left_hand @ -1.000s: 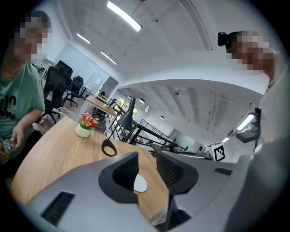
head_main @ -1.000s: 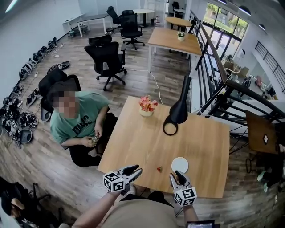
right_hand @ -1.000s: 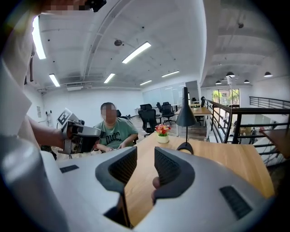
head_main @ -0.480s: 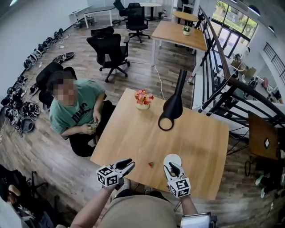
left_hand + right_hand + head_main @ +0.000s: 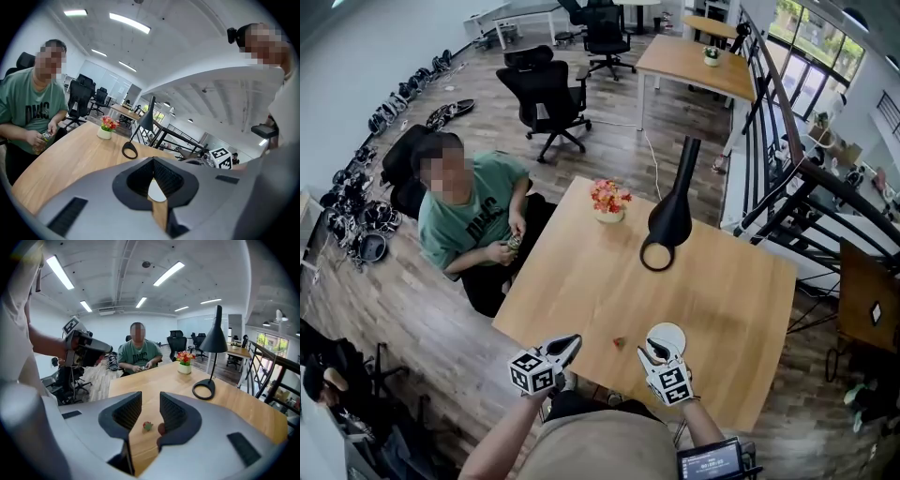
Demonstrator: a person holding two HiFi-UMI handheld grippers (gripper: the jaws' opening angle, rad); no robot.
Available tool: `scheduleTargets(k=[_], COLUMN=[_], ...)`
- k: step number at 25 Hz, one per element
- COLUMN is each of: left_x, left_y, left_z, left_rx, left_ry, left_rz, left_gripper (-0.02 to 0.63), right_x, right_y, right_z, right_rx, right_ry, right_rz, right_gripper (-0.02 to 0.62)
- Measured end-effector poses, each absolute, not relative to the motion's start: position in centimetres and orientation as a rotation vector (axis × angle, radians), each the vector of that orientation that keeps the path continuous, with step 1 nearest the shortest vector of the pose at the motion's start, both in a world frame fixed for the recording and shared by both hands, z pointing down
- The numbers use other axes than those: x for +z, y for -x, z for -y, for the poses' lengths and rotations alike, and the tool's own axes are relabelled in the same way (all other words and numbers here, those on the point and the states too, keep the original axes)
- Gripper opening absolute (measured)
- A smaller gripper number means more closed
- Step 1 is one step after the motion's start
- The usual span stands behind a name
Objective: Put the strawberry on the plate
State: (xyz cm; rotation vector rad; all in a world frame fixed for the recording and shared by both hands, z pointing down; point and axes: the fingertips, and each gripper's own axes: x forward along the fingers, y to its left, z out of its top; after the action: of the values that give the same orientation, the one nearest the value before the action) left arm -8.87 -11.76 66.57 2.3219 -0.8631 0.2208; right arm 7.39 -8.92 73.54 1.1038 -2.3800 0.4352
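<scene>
- Open-plan office, wood floor (image 5: 422, 309).
- Swivel chairs (image 5: 546, 89) on castors beside long desks (image 5: 689, 61).
- Strip lights (image 5: 176, 270) across ceiling.
- Desk lamp (image 5: 670, 220) and flowerpot (image 5: 608, 200) on wooden table (image 5: 581, 291).
- Large windows (image 5: 811, 56) behind black railing (image 5: 778, 122).

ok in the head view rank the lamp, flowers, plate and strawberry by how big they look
1. black lamp
2. potted flowers and white plate: look about alike, too close to rank
3. strawberry

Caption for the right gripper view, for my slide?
Open right claw framing the strawberry lying on the wooden table, lamp and flowers beyond.
</scene>
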Motion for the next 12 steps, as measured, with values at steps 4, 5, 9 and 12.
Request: scheduleTargets(k=[4,5,9,12], left_x=[66.4,66.3,66.3,66.5], left_y=[8.8,9.0,9.5,10.0], left_z=[12.1,12.2,12.3,12.4], left_rx=[0.239,0.244,0.268,0.295], left_ry=[-2.315,-2.315,-2.324,-2.325], left_rz=[0.891,0.898,0.907,0.898], left_gripper=[0.005,0.005,0.005,0.005], right_x=[75.2,75.7,78.2,79.5], right_y=[-6.3,-5.9,-4.7,-3.9], right_z=[9.7,10.0,10.2,10.6], right_rx=[0.426,0.427,0.418,0.421], right_ry=[-1.028,-1.009,-0.915,-0.879], right_rz=[2.379,2.378,2.357,2.332], right_gripper=[0.106,0.106,0.106,0.106])
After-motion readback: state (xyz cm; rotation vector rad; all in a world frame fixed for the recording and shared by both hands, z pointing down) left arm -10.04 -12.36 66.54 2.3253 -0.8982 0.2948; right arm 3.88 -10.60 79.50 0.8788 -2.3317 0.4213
